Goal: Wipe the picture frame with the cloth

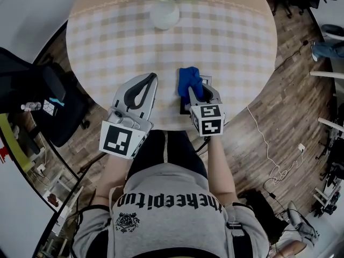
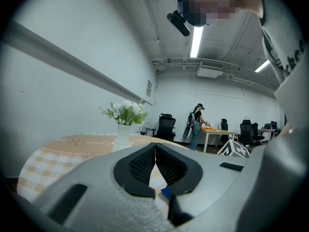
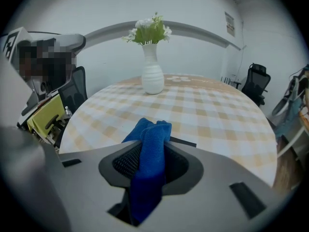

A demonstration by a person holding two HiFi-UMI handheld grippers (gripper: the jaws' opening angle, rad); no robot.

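Note:
A blue cloth (image 1: 188, 81) is pinched in my right gripper (image 1: 193, 86), which is shut on it near the table's front edge. In the right gripper view the cloth (image 3: 150, 153) bunches up between the jaws and hangs down behind them. Under that gripper lies the dark picture frame (image 1: 181, 107), flat on the table and mostly hidden; one thin dark edge of the picture frame (image 3: 184, 142) shows past the cloth. My left gripper (image 1: 154, 77) hovers to the left of it, shut with its fingertips (image 2: 155, 146) meeting on nothing.
The round table (image 1: 231, 42) carries a checked tablecloth and a white vase of flowers (image 1: 164, 12) at its far side. A black office chair (image 1: 51, 98) stands to the left of the table. A white cable (image 1: 266, 144) trails on the wooden floor to the right.

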